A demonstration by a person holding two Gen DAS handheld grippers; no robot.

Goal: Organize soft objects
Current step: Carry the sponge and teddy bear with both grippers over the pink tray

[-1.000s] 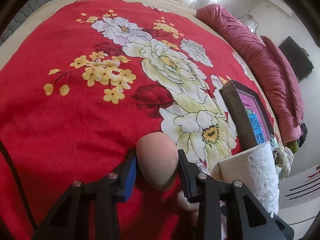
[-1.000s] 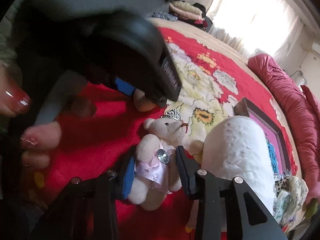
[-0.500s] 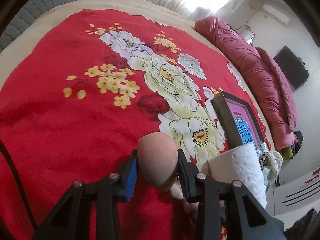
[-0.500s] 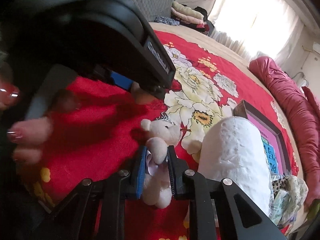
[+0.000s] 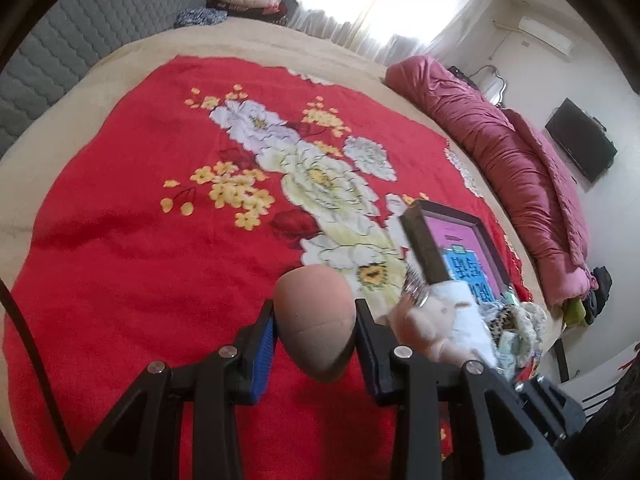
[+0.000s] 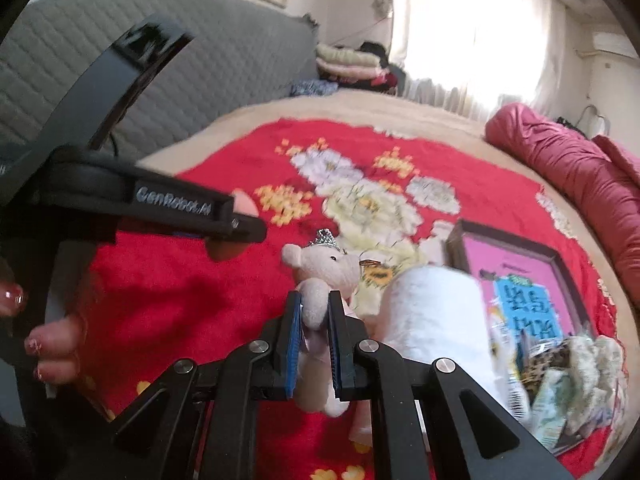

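My left gripper (image 5: 315,320) is shut on a pinkish egg-shaped makeup sponge (image 5: 316,320) and holds it above the red floral blanket (image 5: 140,260). My right gripper (image 6: 316,304) is shut on a small cream teddy bear (image 6: 324,276) with a silver crown, lifted off the blanket. The bear also shows in the left wrist view (image 5: 424,320), just right of the left gripper. The left gripper shows in the right wrist view (image 6: 236,224), at the left.
A white paper roll (image 6: 436,320) stands right of the bear. A dark picture frame with a pink sheet (image 6: 524,280) lies behind it. Leopard-print cloth and packets (image 6: 568,376) sit at the right. A rolled maroon quilt (image 5: 520,184) lies along the bed's right edge.
My right gripper closed on the teddy bear and lifted it off the blanket. My left gripper rose and pulled back with the sponge held throughout.
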